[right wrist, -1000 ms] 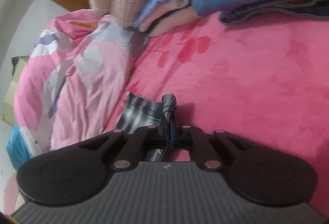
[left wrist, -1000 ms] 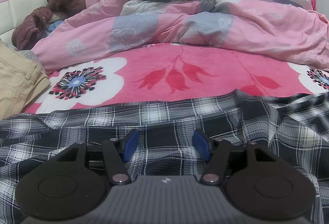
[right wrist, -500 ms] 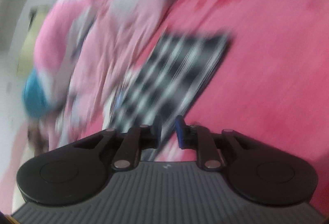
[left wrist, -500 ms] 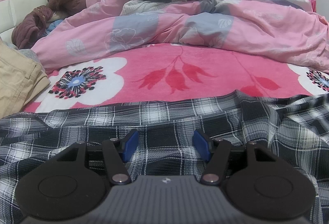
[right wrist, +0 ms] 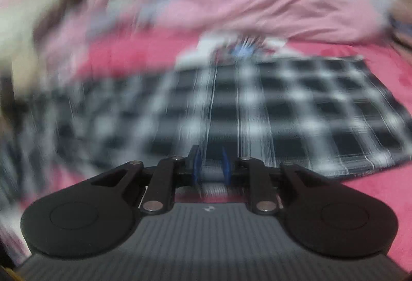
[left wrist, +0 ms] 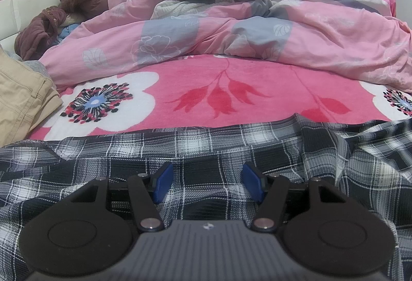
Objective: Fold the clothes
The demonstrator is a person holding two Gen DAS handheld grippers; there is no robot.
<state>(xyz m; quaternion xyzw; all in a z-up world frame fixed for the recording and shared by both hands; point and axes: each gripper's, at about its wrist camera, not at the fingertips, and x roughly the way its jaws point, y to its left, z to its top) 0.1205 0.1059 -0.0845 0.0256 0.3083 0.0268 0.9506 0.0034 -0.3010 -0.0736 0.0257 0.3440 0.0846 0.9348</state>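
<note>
1. The right gripper (right wrist: 209, 165) has let go: a second ago its jaws pinched a bunched edge of the plaid shirt (right wrist: 257, 110); now a narrow gap shows between the blue pads (right wrist: 197, 165), with nothing gripped, though the jaws have just eased slightly closer.
2. The left gripper (left wrist: 207, 184) is unchanged, jaws about half open, empty, low over the shirt (left wrist: 206, 152).
3. The right view has swung round and is blurred; a flat plaid panel now lies at 12 to 2 o'clock on the pink blanket (left wrist: 231, 98).
4. Judgement: one fold is laid; a fresh grasp comes next.
5. The quilt (left wrist: 257, 38) sits at 12 o'clock.
</note>
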